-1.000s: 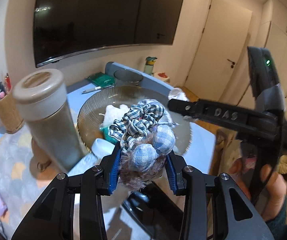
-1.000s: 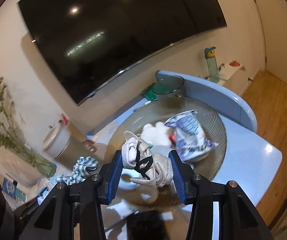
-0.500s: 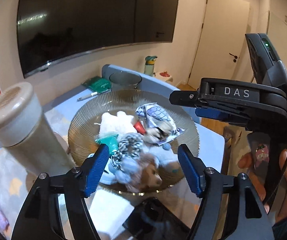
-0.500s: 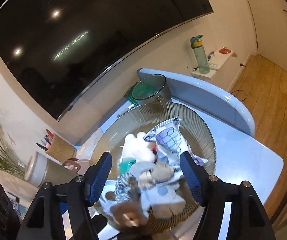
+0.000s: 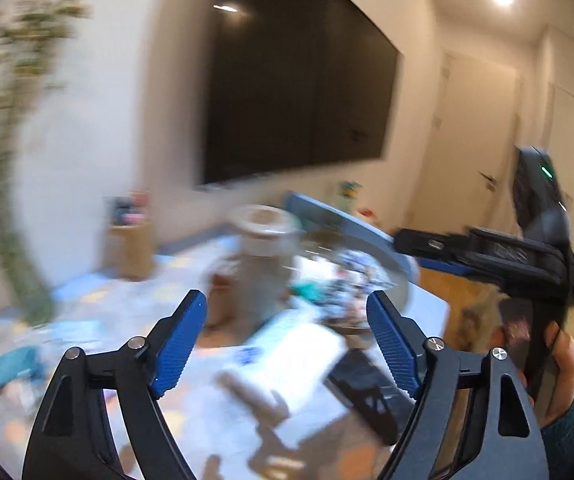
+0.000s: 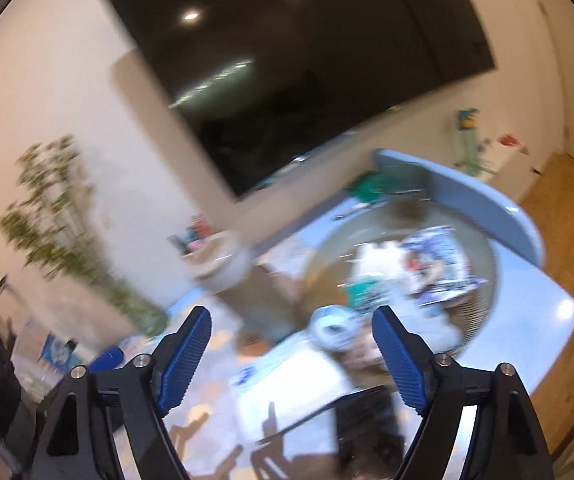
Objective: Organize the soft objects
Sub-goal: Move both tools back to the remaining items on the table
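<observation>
— Grippers first: what are they doing?
— Left gripper (image 5: 287,330) and right gripper (image 6: 291,346) both have blue-padded jaws opening wide, nothing between them.
— Where are the soft objects?
— Soft toys (image 6: 403,268) lie piled in a ribbed glass bowl (image 6: 483,312) on the light blue table (image 6: 543,332), beyond both grippers. A beige-lidded jar (image 5: 265,256) stands just beside the bowl. Both views are blurred.
</observation>
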